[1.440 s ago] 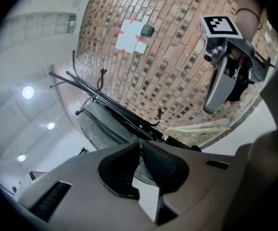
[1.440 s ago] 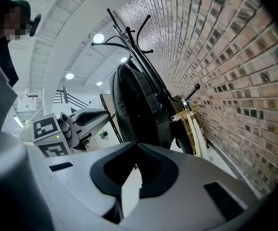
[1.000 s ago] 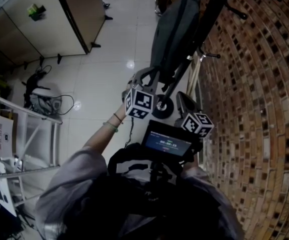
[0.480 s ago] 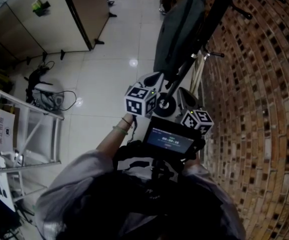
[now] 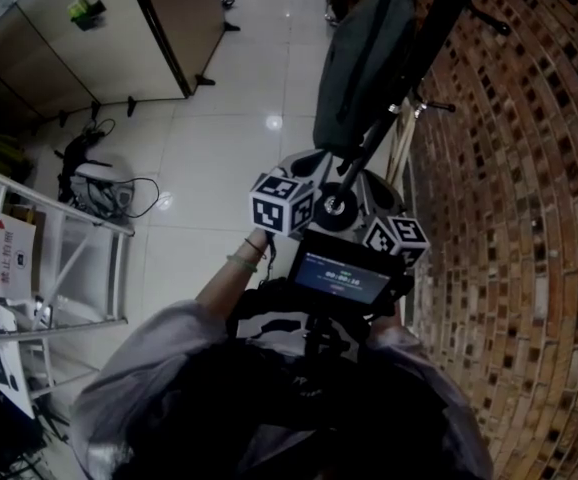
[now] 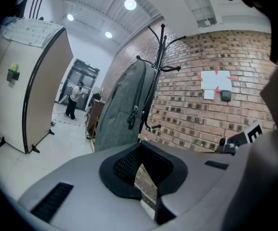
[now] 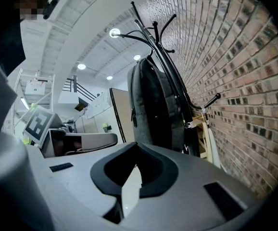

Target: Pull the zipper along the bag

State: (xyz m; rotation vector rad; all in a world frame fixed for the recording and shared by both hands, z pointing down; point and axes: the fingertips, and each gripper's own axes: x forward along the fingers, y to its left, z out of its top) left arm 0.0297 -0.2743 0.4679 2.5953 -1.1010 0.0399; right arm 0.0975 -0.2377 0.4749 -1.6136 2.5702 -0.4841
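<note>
**Left gripper rolled over and closed; bag hangs untouched**

Since a second ago the left gripper (image 6: 140, 143) has rolled about its own line, so its marker cube (image 5: 282, 203) now shows a different face in the head view, and its jaws, apart then, have come together. They meet at the tips with nothing between them. The right gripper (image 7: 136, 143) has barely shifted; its jaws also meet at the tips, empty. Both point roughly level at the grey bag (image 6: 122, 105), which is well apart from either one. It hangs upright from a black coat stand (image 6: 160, 57), with its black zipper pulls (image 6: 132, 117) dangling on the side facing the grippers. Just behind the stand runs a brick wall (image 6: 211, 119). Off to the left stands a beige partition (image 6: 38, 81), and far down the room beyond it a person (image 6: 74, 100) is standing
</note>
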